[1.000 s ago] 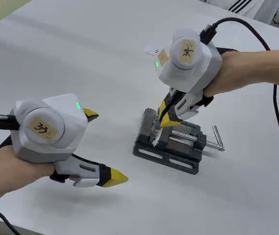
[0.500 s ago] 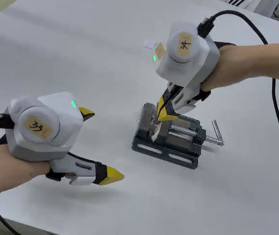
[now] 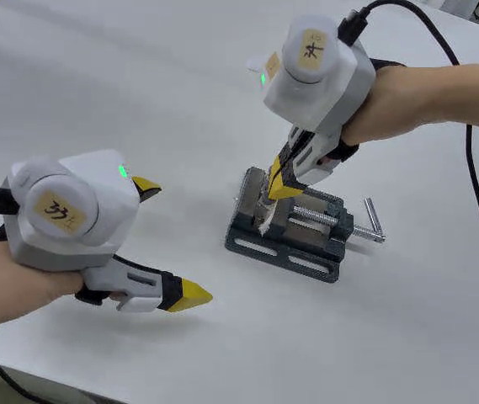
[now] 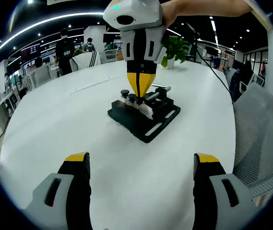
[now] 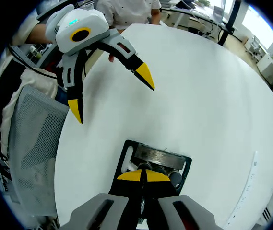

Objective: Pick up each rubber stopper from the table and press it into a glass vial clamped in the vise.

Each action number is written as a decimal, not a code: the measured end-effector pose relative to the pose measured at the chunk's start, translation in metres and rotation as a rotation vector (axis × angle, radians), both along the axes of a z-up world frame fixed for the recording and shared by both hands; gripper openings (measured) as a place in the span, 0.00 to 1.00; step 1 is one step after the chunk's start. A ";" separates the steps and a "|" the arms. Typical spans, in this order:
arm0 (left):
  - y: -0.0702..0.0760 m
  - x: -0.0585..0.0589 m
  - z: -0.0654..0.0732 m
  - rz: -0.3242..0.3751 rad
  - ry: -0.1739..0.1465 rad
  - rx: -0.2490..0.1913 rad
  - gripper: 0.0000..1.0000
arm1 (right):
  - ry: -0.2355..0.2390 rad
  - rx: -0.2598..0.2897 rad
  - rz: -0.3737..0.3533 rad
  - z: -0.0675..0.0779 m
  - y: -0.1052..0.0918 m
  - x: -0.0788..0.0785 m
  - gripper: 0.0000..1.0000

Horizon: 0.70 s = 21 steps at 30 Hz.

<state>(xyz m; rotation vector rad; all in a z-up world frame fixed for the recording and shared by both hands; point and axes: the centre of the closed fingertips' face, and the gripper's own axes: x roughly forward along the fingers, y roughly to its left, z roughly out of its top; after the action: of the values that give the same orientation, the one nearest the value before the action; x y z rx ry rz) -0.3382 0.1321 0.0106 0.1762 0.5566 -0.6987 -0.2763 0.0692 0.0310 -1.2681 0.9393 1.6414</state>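
Note:
A small dark vise [image 3: 288,244] stands on the white table [image 3: 138,93] and clamps glass vials [image 4: 132,100] that carry black stoppers [image 4: 124,92]. My right gripper [image 3: 280,191] points down at the vise's left end, its yellow tips pressed together just above a vial; nothing shows between them. In the right gripper view, my right gripper [image 5: 143,176] is shut over the vise [image 5: 153,155]. My left gripper [image 3: 168,240] hovers open at the lower left, well away from the vise, with nothing between its fingers. Seen from there, my left gripper [image 4: 141,160] faces the vise [image 4: 150,122] and the right gripper [image 4: 140,85].
The vise's screw handle [image 3: 372,220] sticks out to the right. A black cable [image 3: 475,168] trails from the right gripper across the table. A mesh chair [image 4: 261,143] stands at the table's edge, with a potted plant [image 4: 174,48] and people beyond.
The head camera has shifted a little. The right gripper stays shut over the vise's left end, and the left gripper stays open at the lower left.

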 end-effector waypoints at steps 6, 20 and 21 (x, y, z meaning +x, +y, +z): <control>-0.001 0.001 -0.003 0.003 0.005 -0.006 0.88 | -0.012 -0.037 0.005 0.000 -0.001 0.000 0.00; -0.004 0.007 -0.003 -0.005 0.006 -0.015 0.87 | 0.001 -0.053 -0.038 -0.003 -0.002 0.003 0.00; -0.005 0.007 -0.003 -0.007 0.004 -0.017 0.87 | 0.001 -0.054 -0.041 -0.003 -0.001 0.004 0.00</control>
<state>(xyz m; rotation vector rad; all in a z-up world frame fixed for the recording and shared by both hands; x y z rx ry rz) -0.3310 0.1271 0.0080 0.1610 0.5543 -0.7107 -0.2728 0.0680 0.0282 -1.2760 1.0095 1.5949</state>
